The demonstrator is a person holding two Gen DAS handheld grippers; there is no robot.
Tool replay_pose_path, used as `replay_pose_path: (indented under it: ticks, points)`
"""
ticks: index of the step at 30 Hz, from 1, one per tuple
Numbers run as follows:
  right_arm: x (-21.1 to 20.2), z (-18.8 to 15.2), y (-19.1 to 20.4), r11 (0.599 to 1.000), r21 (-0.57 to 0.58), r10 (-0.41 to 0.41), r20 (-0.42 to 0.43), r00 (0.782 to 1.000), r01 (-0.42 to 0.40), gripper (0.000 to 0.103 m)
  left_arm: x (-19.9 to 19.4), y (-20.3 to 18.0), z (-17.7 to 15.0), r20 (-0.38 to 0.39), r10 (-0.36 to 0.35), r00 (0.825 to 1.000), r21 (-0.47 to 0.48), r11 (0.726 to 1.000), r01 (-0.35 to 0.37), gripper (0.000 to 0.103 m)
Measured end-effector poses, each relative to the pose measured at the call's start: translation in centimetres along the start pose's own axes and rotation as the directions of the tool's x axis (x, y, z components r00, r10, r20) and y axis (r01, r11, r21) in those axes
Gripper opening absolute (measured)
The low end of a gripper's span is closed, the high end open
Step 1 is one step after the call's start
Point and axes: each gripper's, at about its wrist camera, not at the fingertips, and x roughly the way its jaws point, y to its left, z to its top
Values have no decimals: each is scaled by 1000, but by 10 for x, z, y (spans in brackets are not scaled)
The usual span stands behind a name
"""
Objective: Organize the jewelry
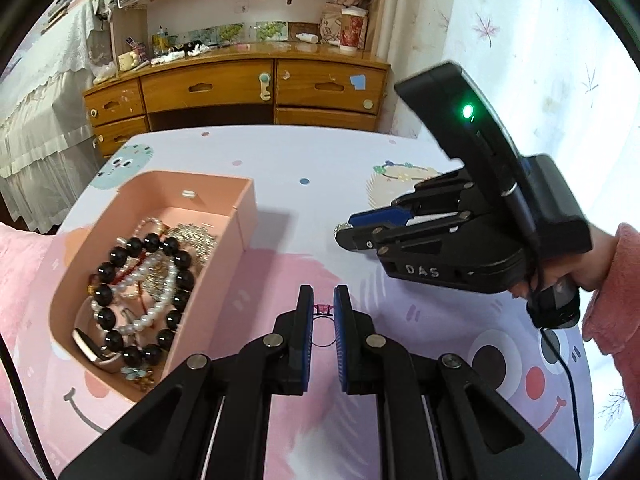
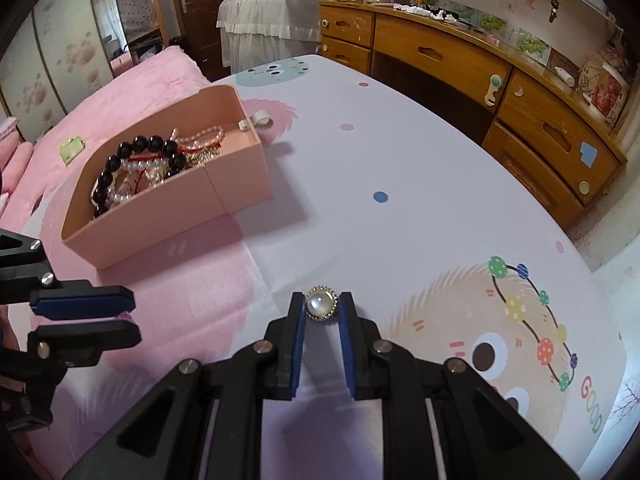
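Pink-stoned ring (image 1: pixel 322 322), pinched thinly by the left gripper (image 1: pixel 323 300), may slip before reaching the pink box (image 1: pixel 224 276), while the right gripper (image 2: pixel 322 305) clamps a pearl brooch (image 2: pixel 321 304).

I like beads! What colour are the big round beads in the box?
Shiny black beads, clearest in the left wrist view.

The box (image 2: pixel 224 184) is plain salmon pink. Inside, the beaded bracelet (image 1: pixel 120 292) is glossy black among white pearl strands (image 1: pixel 156 304). The cloth (image 2: pixel 400 184) is pale lilac-white with small pink and blue dots, pink cartoon faces near and a beige one at right. The brooch (image 2: pixel 321 303) is milky white, rimmed gold. The dresser (image 2: pixel 520 92) is honey-brown wood.
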Motion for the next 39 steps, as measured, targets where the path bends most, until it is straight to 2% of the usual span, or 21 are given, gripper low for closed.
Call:
replay_pose_path:
  ticks: [8,9,11,20,24,27,29,31,34,36,39]
  points:
    - [0,5,28,997,-10,-81,-17,997,81,13,-36,23,5,24,0,1000,15,1000,-1,8]
    - [-1,5,33,996,-7,-91,-17,996,91,11,-40,26,6,25,-2,1000,15,1000,1,8]
    - [-6,5,38,996,28,-89,-5,996,89,0,-49,37,8,20,-13,1000,18,1000,12,8]
    - [-15,6,67,971,175,-161,-38,986,165,0,-69,90,14,5,-70,998,63,996,69,8]
    - [-21,14,78,957,226,-188,-2,982,184,1,-75,116,24,22,-97,995,90,991,95,8]
    - [-17,21,82,930,276,-246,-26,969,243,6,-69,135,30,13,-131,991,107,986,129,8]
    - [-10,22,82,907,311,-278,-65,958,285,18,-64,144,34,7,-162,987,112,981,160,8]
    - [-5,22,82,888,345,-293,-86,952,304,38,-59,149,36,1,-194,981,106,975,193,8]
    - [-1,22,86,864,379,-321,-92,943,331,39,-48,161,39,-29,-276,961,78,957,278,8]
    - [1,21,86,843,403,-343,-107,933,356,39,-43,162,39,-50,-302,952,72,950,305,11]
    - [6,21,84,820,448,-346,-105,932,355,39,-38,167,37,-79,-340,937,75,935,346,22]
